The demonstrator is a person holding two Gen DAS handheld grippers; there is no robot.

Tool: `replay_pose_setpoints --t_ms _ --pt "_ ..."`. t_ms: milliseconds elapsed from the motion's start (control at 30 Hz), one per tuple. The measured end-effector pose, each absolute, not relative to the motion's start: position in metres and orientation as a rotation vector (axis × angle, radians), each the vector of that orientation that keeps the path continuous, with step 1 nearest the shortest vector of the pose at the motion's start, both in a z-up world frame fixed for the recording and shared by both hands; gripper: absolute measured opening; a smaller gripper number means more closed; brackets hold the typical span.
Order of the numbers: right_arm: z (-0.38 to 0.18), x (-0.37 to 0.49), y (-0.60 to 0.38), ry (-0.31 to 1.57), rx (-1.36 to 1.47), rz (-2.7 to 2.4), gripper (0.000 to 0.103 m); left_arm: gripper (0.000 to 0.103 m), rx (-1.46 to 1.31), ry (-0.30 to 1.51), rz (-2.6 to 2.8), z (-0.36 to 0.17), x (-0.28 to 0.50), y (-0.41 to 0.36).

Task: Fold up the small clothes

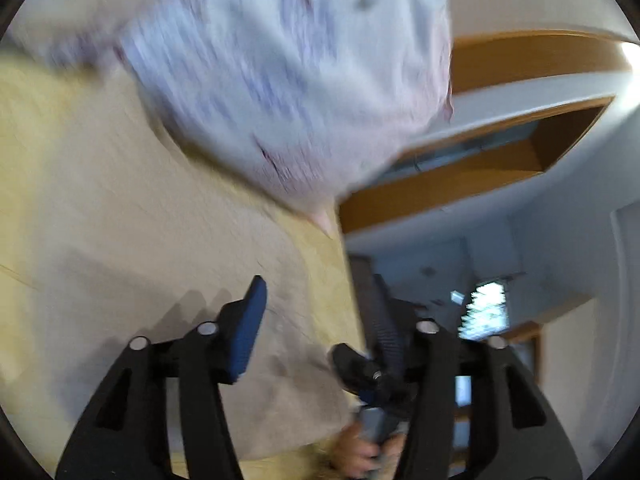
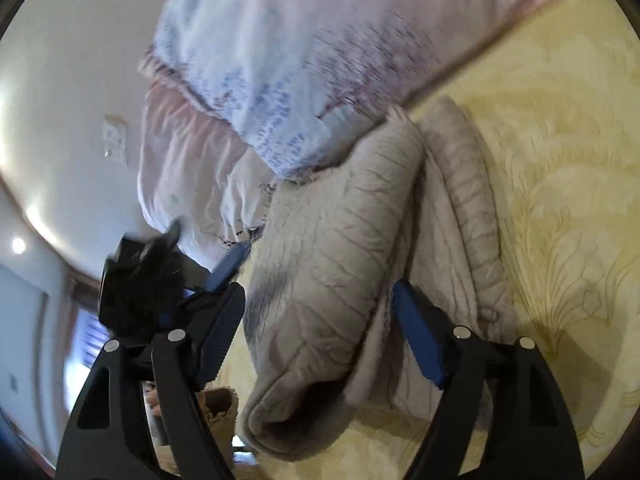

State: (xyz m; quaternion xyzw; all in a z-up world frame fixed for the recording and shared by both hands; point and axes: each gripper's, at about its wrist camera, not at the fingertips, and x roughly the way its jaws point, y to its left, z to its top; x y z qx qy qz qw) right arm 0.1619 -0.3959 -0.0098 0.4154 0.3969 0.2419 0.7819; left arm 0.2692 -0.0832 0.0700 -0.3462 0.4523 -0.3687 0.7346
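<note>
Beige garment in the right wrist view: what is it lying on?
The folded beige garment lies on a yellow patterned bedspread. A white-and-pink pillow overlaps its far end. The bedspread directly beneath the garment is covered.

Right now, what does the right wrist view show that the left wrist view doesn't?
Only the right wrist view shows the beige garment's folded layers and ribbed edges, lying between the open fingers of the right hand-held gripper, plus a wall switch plate.

Only the left wrist view shows the wooden shelving and a bright window, framed by the open left hand-held gripper.

Both show the pale printed garment, blurred, and the yellow patterned bedspread.
</note>
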Motion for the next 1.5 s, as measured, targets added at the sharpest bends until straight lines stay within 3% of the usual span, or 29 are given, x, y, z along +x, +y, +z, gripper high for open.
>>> replay_pose_setpoints --t_ms 133,333,467,533,567,667,967,1033,1167,1333,1367,1433,1467,1500 --pt "-0.016 0.173 -0.393 0.938 0.928 0.493 0.077 0.064 -0.618 0.986 -0.579 0.07 0.268 -0.039" --pt "-0.006 0.195 -0.379 0.908 0.829 0.397 0.061 0.064 -0.613 1.084 -0.518 0.034 0.272 -0.018" --pt "-0.009 0.211 -0.378 0.896 0.794 0.322 0.046 0.064 -0.602 1.109 -0.534 0.021 0.268 -0.024" --pt "-0.008 0.215 -0.378 0.878 0.755 0.292 0.033 0.064 -0.604 1.13 -0.542 0.014 0.266 -0.026" --pt "-0.005 0.218 -0.374 0.863 0.702 0.275 0.019 0.064 -0.609 1.136 -0.545 0.012 0.266 -0.028" --pt "0.019 0.212 -0.355 0.774 0.48 0.239 0.016 0.064 -0.632 1.159 -0.559 0.002 0.263 -0.032" --pt "0.096 0.134 -0.263 0.26 -0.239 0.242 0.015 0.066 -0.639 1.17 -0.591 0.002 0.256 -0.037" --pt "0.09 0.138 -0.264 0.266 -0.307 0.196 0.015 0.066 -0.639 1.171 -0.593 0.001 0.255 -0.038" --pt "0.042 0.2 -0.33 0.608 -0.089 0.054 0.01 0.066 -0.627 1.181 -0.619 0.0 0.252 -0.042" --pt "0.02 0.209 -0.384 0.733 0.258 0.111 0.014 0.066 -0.584 1.187 -0.651 0.003 0.244 -0.048" --pt "0.025 0.203 -0.389 0.723 0.284 0.104 0.02 0.066 -0.585 1.19 -0.655 0.003 0.243 -0.047" --pt "0.035 0.189 -0.396 0.704 0.327 0.086 0.045 0.066 -0.591 1.195 -0.668 0.002 0.237 -0.041" --pt "0.039 0.178 -0.403 0.694 0.373 0.089 0.063 0.066 -0.59 1.195 -0.674 0.002 0.233 -0.038" --pt "0.042 0.166 -0.403 0.686 0.401 0.105 0.067 0.066 -0.59 1.193 -0.677 0.002 0.231 -0.036"
